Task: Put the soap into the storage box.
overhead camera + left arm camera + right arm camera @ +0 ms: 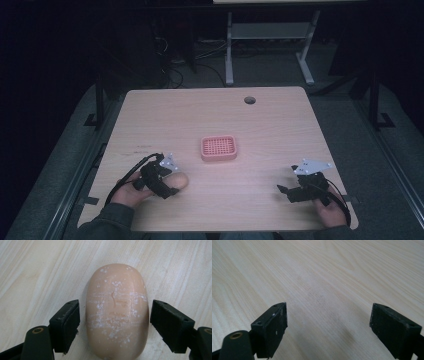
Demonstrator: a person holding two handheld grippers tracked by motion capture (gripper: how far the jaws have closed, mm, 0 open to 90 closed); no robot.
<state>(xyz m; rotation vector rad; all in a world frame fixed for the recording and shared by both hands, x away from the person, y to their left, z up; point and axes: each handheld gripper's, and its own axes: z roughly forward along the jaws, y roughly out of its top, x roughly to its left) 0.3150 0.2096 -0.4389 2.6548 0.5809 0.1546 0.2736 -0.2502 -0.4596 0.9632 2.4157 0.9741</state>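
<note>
Soap (117, 312): table (280, 120), 7 o'clock, between left gripper (115, 325) jaws, spread wide, narrow gaps each side. Pink dish (218, 148): centre. Right gripper (328, 327): 5 o'clock, wide, empty.

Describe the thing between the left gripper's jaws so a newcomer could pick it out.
On the wooden table, look near the front left, where the left gripper sits. Between its open jaws lies a soap bar: a smooth, peach oval with white scuffs, unlike the pink, gridded soap dish at the centre.
</note>
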